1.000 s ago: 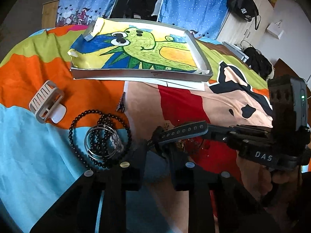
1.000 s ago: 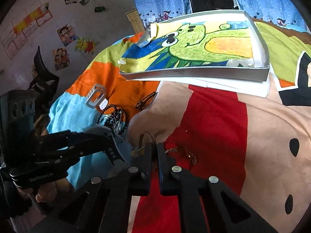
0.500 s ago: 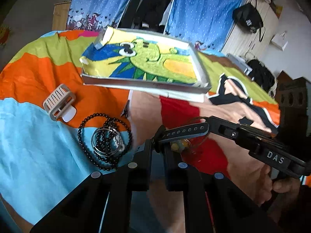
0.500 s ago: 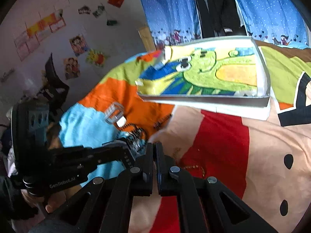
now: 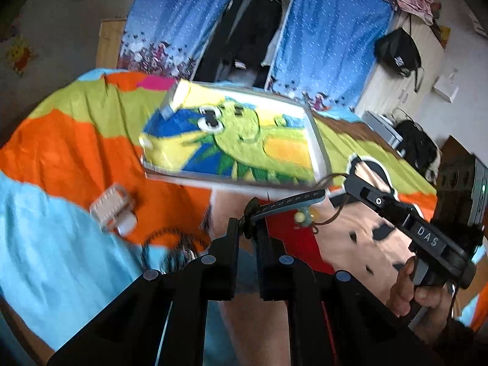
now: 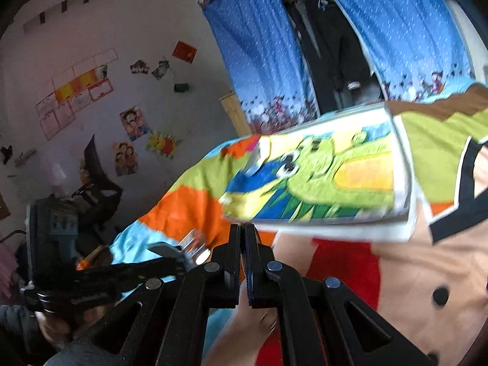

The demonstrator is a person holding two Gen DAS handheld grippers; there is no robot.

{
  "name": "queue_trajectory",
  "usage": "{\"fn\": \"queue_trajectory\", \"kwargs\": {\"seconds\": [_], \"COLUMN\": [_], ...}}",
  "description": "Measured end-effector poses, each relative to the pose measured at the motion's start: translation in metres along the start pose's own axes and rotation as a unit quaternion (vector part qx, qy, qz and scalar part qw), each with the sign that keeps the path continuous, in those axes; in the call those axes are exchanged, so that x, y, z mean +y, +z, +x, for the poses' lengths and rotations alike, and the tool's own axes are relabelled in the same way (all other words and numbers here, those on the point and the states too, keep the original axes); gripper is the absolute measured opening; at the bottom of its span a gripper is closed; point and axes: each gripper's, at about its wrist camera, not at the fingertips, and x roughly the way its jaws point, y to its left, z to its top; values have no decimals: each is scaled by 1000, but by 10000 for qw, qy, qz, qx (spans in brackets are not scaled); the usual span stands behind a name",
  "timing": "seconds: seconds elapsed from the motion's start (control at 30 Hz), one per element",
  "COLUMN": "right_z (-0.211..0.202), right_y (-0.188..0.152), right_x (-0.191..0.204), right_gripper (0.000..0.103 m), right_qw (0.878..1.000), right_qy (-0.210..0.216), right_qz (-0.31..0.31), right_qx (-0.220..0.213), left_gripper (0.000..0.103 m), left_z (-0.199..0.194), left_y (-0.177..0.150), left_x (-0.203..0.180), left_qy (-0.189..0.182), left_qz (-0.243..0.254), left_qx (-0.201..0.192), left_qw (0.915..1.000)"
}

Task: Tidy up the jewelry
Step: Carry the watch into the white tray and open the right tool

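- Right gripper: jaws pressed tight together, no gap showing in its own wrist view.
- Thin brown cord with pale yellow-green beads: hung off the right gripper's fingers in the air above the red patch of the multi-coloured cartoon bedspread. The exact pinch point was hidden.
- White letters "DAS" were readable on the right gripper's black body. The person's right hand was wrapped around its handle.
- Left gripper: jaws had just been closing and were nearly together with a narrow slit left. The right gripper's tip sat right at that slit. Couldn't tell if any cord was between the pads.
- Print on the left gripper's body in the right wrist view was too blurred to read.
- Shallow white tray lined with a green cartoon dinosaur picture: lay on the bedspread beyond both grippers, with no jewelry seen in it.
- Beige ribbed plastic hair claw: on the orange patch, left of the grippers.
- Black bead string: blurred, on the bedspread just left of the left gripper's fingers.
- Black bag with white print: hung on the wardrobe, text unreadable.
- Cartoon posters on the wall: no legible words.
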Motion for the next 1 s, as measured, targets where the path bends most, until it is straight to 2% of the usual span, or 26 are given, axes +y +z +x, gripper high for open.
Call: {"fn": "queue_trajectory", "kwargs": {"seconds": [0.17, 0.3, 0.43, 0.57, 0.67, 0.83, 0.9, 0.93, 1.0], "right_z": [19, 48, 86, 114, 120, 119, 118, 118, 120], "right_y": [31, 46, 46, 37, 30, 26, 25, 25, 25], "right_x": [-31, -53, -72, -92, -105, -114, -115, -115, -116], "right_gripper": [4, 4, 4, 4, 4, 5, 5, 10, 34], "right_qw": [9981, 9966, 9972, 9972, 9962, 9937, 9926, 9919, 9906], "right_qy": [-231, -268, -181, -227, -393, -764, -950, -1030, -1164], "right_qz": [119, 292, 474, 658, 772, 811, 742, 724, 673], "right_qx": [-559, -722, -555, -262, -82, 72, 121, 172, 241], "left_gripper": [8, 8, 8, 8, 8, 9, 15, 20, 59], "left_z": [31, 62, 100, 130, 144, 145, 147, 146, 145], "left_y": [43, 70, 86, 87, 85, 88, 91, 90, 90], "left_x": [13, 34, 58, 79, 88, 90, 87, 86, 82], "left_qy": [278, 491, 708, 745, 782, 886, 1036, 1110, 1284], "left_qz": [-207, -407, -497, -656, -754, -780, -771, -728, -684], "left_qx": [-280, -411, -277, -9, 120, 95, 124, 168, 209], "left_qw": [9990, 9971, 9959, 9951, 9940, 9930, 9916, 9910, 9891]}}
